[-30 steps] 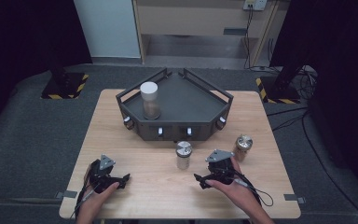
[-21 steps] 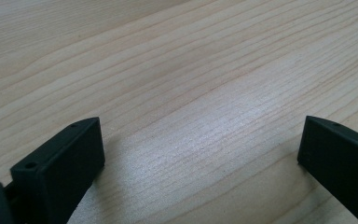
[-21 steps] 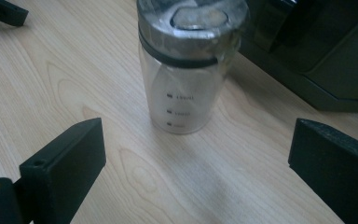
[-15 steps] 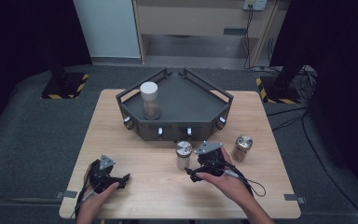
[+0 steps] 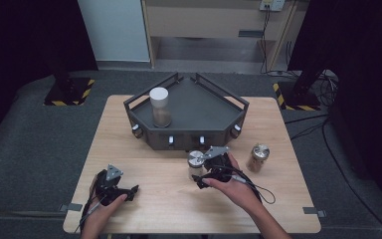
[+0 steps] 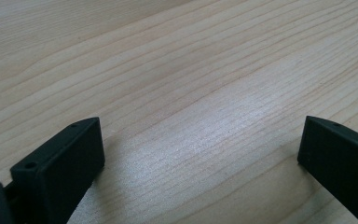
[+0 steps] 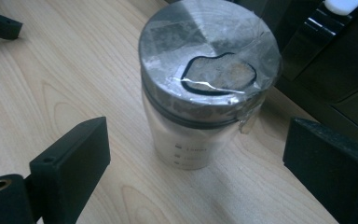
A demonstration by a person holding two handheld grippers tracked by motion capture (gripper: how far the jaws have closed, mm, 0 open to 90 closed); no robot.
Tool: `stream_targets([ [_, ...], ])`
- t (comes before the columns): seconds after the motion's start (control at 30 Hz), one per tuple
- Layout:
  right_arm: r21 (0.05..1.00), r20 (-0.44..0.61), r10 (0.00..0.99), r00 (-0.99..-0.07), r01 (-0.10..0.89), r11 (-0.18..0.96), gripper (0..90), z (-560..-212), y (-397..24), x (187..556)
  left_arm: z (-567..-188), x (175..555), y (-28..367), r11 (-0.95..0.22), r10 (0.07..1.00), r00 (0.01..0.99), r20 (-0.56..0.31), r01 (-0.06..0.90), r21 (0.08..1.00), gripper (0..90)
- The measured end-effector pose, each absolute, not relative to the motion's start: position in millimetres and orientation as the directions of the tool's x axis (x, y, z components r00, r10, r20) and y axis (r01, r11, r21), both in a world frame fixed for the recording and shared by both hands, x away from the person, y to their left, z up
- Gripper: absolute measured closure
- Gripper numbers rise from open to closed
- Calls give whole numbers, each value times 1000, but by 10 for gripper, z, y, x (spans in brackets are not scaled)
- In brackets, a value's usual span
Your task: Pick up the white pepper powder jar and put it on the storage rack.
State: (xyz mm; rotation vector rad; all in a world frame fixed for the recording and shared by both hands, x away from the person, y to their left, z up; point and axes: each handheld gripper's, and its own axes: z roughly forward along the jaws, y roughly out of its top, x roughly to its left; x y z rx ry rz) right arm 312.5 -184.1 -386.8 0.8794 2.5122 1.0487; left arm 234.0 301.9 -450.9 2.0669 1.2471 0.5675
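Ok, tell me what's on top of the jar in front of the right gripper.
The jar wears a grey metal lid with a dark-rimmed opening, sealed over with clear tape or film. Something pale shows through the opening; what fills the jar below the lid cannot be made out.

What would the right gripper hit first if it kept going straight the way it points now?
Most likely the metal-lidded jar: it stands just ahead of the right gripper, centred between its open fingers, which have just been closing without touching it. The dark tray lies behind.

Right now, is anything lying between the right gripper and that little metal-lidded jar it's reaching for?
No. In the right gripper view only bare wooden table separates the open right gripper from the metal-lidded jar.
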Motion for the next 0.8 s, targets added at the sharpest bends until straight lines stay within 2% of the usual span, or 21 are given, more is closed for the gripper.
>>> stream_targets([
  [0.37, 693, -16, 637, -771, 450, 563, 92, -3913, -1674, 3293, -4508, 2339, 3018, -337, 890, 454, 33, 609, 718, 0],
  [0.8, 669, -32, 634, -773, 455, 588, 151, -3925, -1509, 3406, -4509, 2339, 3018, -337, 890, 454, 33, 609, 718, 0],
])
